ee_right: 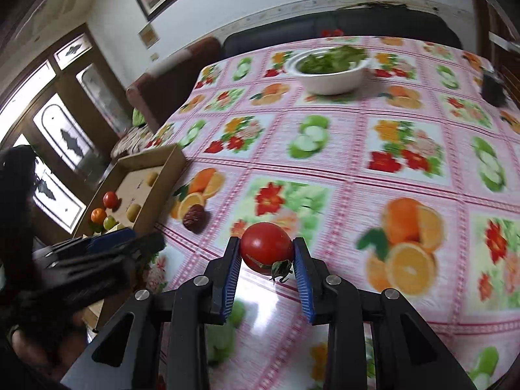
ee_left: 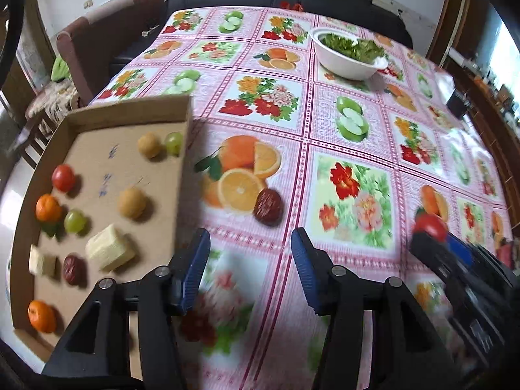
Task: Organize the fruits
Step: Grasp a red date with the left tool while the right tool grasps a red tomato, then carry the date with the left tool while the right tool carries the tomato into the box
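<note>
My right gripper [ee_right: 266, 248] is shut on a red tomato [ee_right: 266, 247] and holds it above the table; it shows in the left wrist view [ee_left: 429, 227] at the right. My left gripper [ee_left: 250, 243] is open and empty, just right of a shallow cardboard tray [ee_left: 182, 162]. The tray holds a tomato [ee_left: 63, 178], two oranges [ee_left: 48, 208], two green grapes [ee_left: 74, 221], two brownish round fruits [ee_left: 131, 202], a dark date [ee_left: 73, 269] and two pale blocks [ee_left: 110, 252]. A dark red date [ee_left: 268, 206] lies on the tablecloth right of the tray, ahead of my left gripper.
A white bowl [ee_left: 347, 65] of green leaves stands at the far side of the table. A dark object [ee_left: 458, 104] sits near the right edge. The tablecloth [ee_left: 325, 149] has a fruit and flower print. A sofa and chairs stand behind the table.
</note>
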`<state>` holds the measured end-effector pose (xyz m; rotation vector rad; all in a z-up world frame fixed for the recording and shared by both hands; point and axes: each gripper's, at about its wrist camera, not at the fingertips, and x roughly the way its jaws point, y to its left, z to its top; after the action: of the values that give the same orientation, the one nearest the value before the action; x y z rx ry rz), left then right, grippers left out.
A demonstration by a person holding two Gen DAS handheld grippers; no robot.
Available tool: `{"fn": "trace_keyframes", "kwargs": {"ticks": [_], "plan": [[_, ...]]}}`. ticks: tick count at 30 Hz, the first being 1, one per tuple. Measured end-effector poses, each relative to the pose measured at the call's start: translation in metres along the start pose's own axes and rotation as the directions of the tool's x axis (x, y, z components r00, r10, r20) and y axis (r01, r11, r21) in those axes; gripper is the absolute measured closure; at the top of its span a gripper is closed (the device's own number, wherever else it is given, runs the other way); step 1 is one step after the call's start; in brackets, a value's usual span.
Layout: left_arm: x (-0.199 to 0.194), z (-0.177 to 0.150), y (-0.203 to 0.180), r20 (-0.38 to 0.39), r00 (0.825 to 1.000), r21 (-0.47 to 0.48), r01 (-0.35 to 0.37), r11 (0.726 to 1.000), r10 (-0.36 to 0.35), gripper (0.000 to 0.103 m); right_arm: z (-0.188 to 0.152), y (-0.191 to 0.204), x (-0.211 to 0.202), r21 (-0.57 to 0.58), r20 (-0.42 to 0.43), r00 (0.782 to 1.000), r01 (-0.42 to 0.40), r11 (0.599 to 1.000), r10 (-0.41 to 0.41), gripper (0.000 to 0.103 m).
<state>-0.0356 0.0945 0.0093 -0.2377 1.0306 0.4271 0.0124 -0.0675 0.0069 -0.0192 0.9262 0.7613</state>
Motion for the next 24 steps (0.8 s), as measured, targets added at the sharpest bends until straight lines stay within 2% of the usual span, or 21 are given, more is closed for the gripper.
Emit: {"fn": "trace_keyframes", "kwargs": {"ticks": [2,5,6,8,10,16,21,24], "plan": [[0.015,0.006,-0.008,-0.022,0.999,0.008,-0.037,0.999,0.037,0.052,-0.002,-0.007,-0.008,0.017,0.009,1.000,-0.004,1.000,0.003,0.070],[0.040,0.011,-0.013,-0.078,0.996,-0.002,-0.045,0.999,0.044,0.050,-0.005,-0.009,-0.016,0.024,0.019,1.000,-0.011,1.000,0.011,0.070],[0.040,0.012,-0.012,-0.051,0.998,-0.018,-0.039,0.999,0.038,0.049,-0.006,-0.008,-0.018,0.023,0.021,1.000,-0.015,1.000,0.014,0.070],[0.043,0.016,-0.010,-0.055,0.998,-0.037,-0.036,0.999,0.034,0.052,-0.008,-0.007,-0.024,0.025,0.026,0.999,-0.024,0.999,0.024,0.071],[0.041,0.015,-0.011,-0.041,0.999,-0.032,-0.030,0.999,0.029,0.082,-0.010,-0.004,-0.029,0.016,0.031,0.999,-0.028,0.999,0.027,0.071],[0.026,-0.003,-0.014,-0.048,0.999,-0.015,0.009,1.000,-0.009,0.082,-0.015,0.002,-0.036,0.013,0.038,0.999,-0.034,0.999,0.034,0.071],[0.000,-0.017,-0.008,-0.011,1.000,-0.013,0.013,1.000,-0.013,0.082,-0.017,0.006,-0.042,0.011,0.046,0.998,-0.031,0.999,0.031,0.071],[-0.022,-0.026,0.002,0.031,0.999,-0.020,-0.008,1.000,0.008,0.082,-0.015,0.012,-0.044,0.003,0.053,0.998,-0.039,0.999,0.039,0.071]]}}
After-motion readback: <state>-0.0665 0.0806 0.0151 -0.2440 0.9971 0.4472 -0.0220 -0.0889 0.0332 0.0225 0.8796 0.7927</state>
